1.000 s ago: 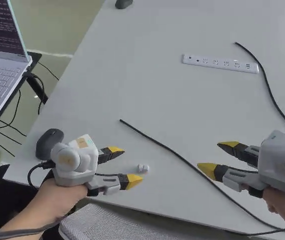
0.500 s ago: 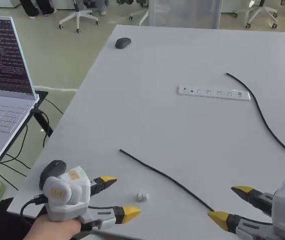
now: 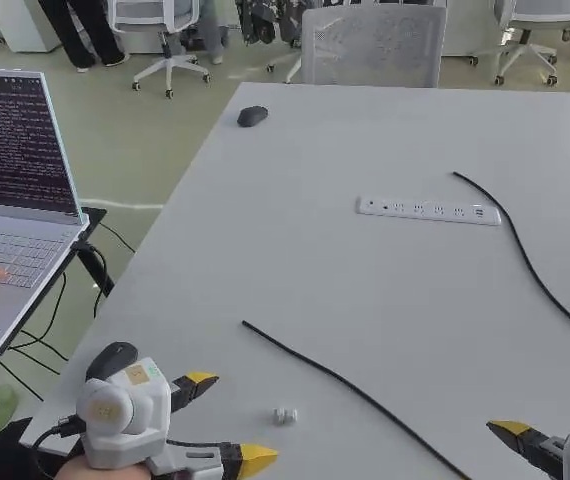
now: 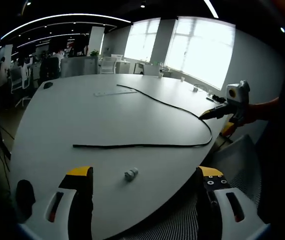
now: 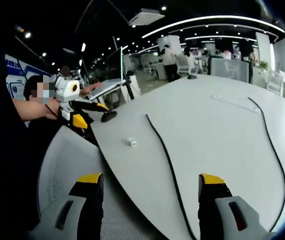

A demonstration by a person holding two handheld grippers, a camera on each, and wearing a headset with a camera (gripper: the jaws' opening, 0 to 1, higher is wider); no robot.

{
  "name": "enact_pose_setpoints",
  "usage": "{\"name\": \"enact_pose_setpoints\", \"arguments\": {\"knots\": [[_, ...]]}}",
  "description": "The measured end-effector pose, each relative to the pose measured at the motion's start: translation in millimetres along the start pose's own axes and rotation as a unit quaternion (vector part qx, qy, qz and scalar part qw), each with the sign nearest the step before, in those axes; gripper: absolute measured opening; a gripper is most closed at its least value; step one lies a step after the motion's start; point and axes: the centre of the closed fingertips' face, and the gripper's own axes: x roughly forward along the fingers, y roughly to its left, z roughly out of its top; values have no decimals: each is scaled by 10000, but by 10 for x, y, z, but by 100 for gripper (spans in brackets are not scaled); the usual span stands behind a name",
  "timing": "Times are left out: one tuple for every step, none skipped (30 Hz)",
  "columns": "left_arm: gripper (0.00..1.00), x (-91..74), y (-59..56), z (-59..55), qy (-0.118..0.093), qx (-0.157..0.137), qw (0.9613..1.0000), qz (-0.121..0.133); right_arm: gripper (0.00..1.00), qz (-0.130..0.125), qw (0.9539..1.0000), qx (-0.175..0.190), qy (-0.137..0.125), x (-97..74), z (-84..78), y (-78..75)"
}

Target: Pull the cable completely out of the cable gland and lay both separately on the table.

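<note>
A black cable (image 3: 365, 395) lies loose across the white table (image 3: 295, 250). Apart from it, near the front edge, sits a small white cable gland (image 3: 285, 415). My left gripper (image 3: 233, 418) hovers open just left of the gland, holding nothing. Its own view has the gland (image 4: 130, 174) between and ahead of the yellow tips, with the cable (image 4: 142, 146) beyond. My right gripper (image 3: 540, 448) is open and empty at the lower right corner, off the front edge. From the right gripper view (image 5: 151, 178), the gland (image 5: 130, 142) and cable (image 5: 165, 155) lie ahead on the table.
A white power strip (image 3: 427, 211) lies mid-table and a dark mouse (image 3: 252, 116) at the far left corner. Another mouse (image 3: 112, 360) sits beside my left gripper. An open laptop (image 3: 15, 200) stands to the left, off the table. A mesh chair (image 3: 370, 45) is behind the far edge.
The head view has tilted up, so everything sits lower in the frame. Both grippers have drawn back a little toward the front edge. Cable and gland lie unmoved.
</note>
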Motion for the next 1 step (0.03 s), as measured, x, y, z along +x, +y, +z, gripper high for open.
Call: {"name": "enact_pose_setpoints", "arguments": {"knots": [[85,0,1,0,9,0,10000,6,79,29,10000,-33,8,-1,-2,11]]}}
